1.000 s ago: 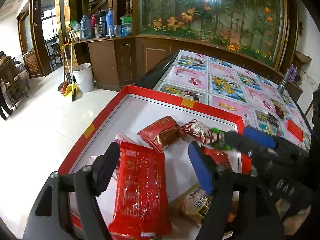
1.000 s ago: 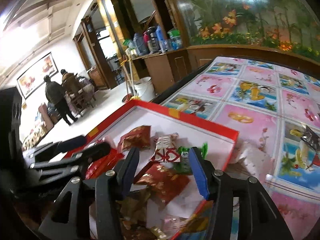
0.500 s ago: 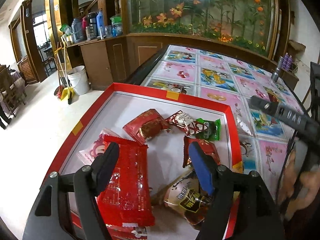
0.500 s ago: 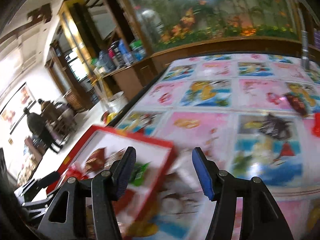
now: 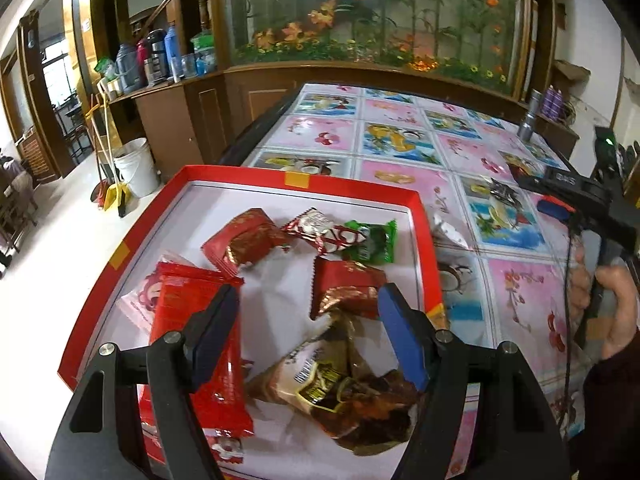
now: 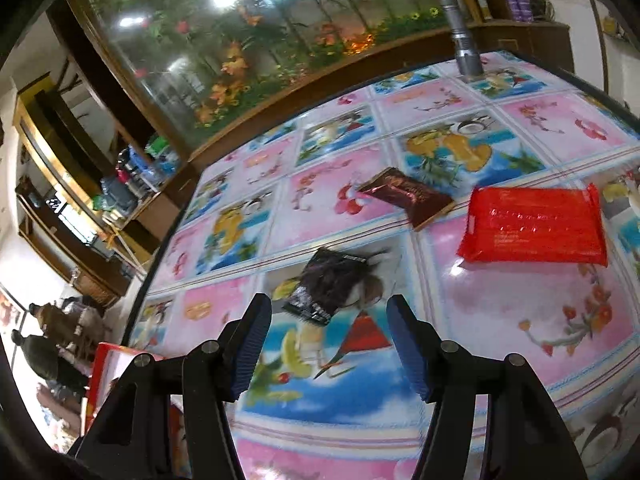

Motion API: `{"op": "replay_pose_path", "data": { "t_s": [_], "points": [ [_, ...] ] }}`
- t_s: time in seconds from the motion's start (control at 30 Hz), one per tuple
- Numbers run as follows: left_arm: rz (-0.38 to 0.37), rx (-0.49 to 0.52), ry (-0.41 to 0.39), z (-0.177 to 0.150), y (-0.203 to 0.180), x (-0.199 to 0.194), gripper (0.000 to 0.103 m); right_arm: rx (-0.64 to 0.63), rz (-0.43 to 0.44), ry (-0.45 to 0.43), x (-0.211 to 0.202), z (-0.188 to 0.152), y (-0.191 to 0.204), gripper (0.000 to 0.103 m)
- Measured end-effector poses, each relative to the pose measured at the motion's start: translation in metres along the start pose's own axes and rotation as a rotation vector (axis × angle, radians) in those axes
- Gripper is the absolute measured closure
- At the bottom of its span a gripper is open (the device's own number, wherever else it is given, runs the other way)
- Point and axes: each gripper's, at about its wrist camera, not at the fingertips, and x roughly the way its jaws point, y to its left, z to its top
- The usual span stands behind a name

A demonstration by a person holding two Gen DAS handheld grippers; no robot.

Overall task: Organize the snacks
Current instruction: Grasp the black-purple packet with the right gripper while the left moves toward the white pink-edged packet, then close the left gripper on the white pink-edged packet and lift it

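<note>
A red tray (image 5: 304,180) with a white floor holds several snacks: a long red packet (image 5: 180,320), two red-and-gold packets, a green candy (image 5: 372,240) and a brown clear bag (image 5: 340,392). My left gripper (image 5: 307,304) hovers open over them with nothing between its fingers. My right gripper (image 6: 329,314) is out over the flowered tablecloth (image 6: 500,308), its jaws opening and empty. A black packet (image 6: 332,280) lies on the cloth just beyond its tips. Farther off lie a brown packet (image 6: 408,196) and a flat red packet (image 6: 532,224).
A silver flashlight (image 6: 460,32) stands at the table's far edge. A small white wrapper (image 5: 448,232) lies just right of the tray. A hand (image 5: 616,312) holding the right gripper fills the right side of the left wrist view. A white bucket (image 5: 134,168) stands on the floor to the left.
My right gripper has swung out of the tray and rightwards across the table, rolling as it went, and now faces the black packet. The left gripper has drifted a little over the tray.
</note>
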Motion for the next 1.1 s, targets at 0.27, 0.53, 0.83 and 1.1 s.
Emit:
{"op": "replay_pose_path", "data": {
  "t_s": [0.27,0.53,0.83,1.1],
  "points": [
    [-0.017,0.027,0.008,-0.005,-0.015,-0.004,0.031,-0.042,-0.053,0.031,0.027,0.002,0.015,0.041],
    [-0.023,0.069,0.006,0.001,-0.035,-0.006,0.030,-0.148,-0.244,0.038,0.045,0.006,0.027,0.057],
    [-0.095,0.157,-0.031,0.044,-0.080,-0.003,0.030,-0.269,-0.330,0.069,0.046,0.001,0.031,0.066],
    [-0.251,0.300,0.118,0.074,-0.134,0.063,0.030,-0.236,-0.245,0.123,0.037,0.009,0.013,0.066]
  ]
}}
